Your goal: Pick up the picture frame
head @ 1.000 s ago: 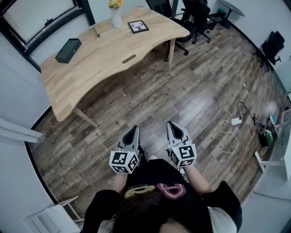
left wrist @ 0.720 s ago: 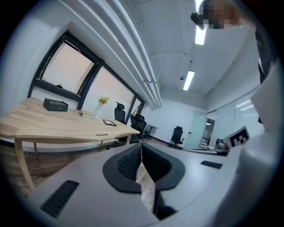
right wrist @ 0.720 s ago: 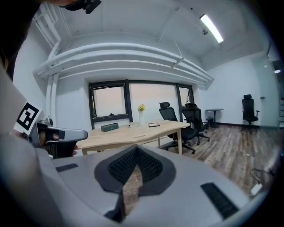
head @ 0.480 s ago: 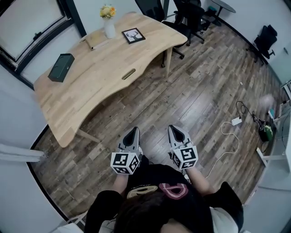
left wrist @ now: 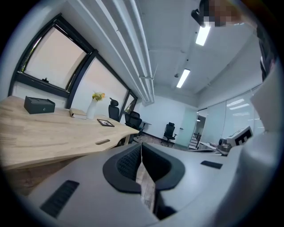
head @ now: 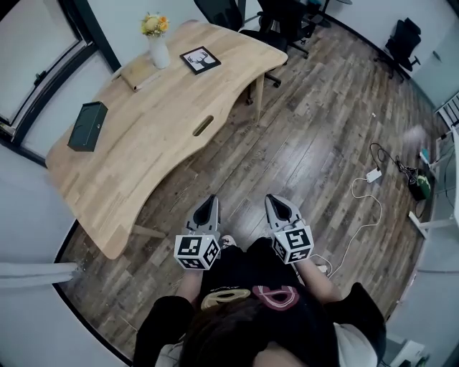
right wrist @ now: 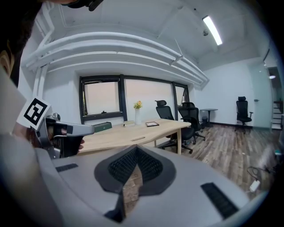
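The picture frame [head: 200, 59], black-edged with a pale picture, lies flat near the far end of the wooden table [head: 143, 136]; it also shows small in the left gripper view [left wrist: 105, 123] and the right gripper view [right wrist: 152, 124]. My left gripper [head: 206, 206] and right gripper [head: 277, 205] are held side by side over the floor, well short of the table. Both are shut with nothing between the jaws.
A white vase of yellow flowers [head: 157, 43], a book [head: 138, 73] and a dark box [head: 87, 126] share the table. Office chairs [head: 276, 21] stand beyond its far end. A white cable and power strip [head: 373, 175] lie on the floor at right.
The table and frame have shifted left and closer in the head view as the person walks forward. Both grippers stay shut in the same pose.
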Motion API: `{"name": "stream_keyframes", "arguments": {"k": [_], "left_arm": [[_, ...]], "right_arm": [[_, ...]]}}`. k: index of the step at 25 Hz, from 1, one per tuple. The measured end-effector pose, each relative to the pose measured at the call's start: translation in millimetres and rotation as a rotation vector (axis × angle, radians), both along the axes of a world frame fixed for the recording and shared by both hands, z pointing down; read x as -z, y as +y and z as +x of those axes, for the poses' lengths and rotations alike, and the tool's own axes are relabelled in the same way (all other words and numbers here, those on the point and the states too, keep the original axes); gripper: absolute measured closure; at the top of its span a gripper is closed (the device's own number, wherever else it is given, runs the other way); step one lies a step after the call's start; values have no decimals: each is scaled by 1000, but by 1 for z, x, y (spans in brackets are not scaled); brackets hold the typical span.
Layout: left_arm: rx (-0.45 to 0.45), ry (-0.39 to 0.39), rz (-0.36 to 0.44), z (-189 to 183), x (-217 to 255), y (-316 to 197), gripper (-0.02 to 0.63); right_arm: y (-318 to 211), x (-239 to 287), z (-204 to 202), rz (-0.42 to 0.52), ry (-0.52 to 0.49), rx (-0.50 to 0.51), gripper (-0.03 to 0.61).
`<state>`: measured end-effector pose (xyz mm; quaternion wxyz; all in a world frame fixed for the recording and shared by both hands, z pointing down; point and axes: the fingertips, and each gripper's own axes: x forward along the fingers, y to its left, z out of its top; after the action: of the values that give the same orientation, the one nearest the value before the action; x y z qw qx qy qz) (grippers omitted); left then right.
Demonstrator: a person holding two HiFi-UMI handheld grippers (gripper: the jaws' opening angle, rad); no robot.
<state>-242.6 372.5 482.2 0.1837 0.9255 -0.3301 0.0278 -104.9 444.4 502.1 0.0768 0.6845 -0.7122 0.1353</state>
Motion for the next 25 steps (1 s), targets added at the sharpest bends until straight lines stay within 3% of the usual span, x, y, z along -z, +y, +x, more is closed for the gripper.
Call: {"name": "stream_keyframes", "arguments": {"k": [15,25], "left_arm": [[1,-4,-41,-8,-12,-30,594],[45,-14,-41,23,-17,-64,594]], "right_arm": [[-27,-9,-6,-35,-10,-13,568],[-70,-17,27,-33,-17,39,568]]}}
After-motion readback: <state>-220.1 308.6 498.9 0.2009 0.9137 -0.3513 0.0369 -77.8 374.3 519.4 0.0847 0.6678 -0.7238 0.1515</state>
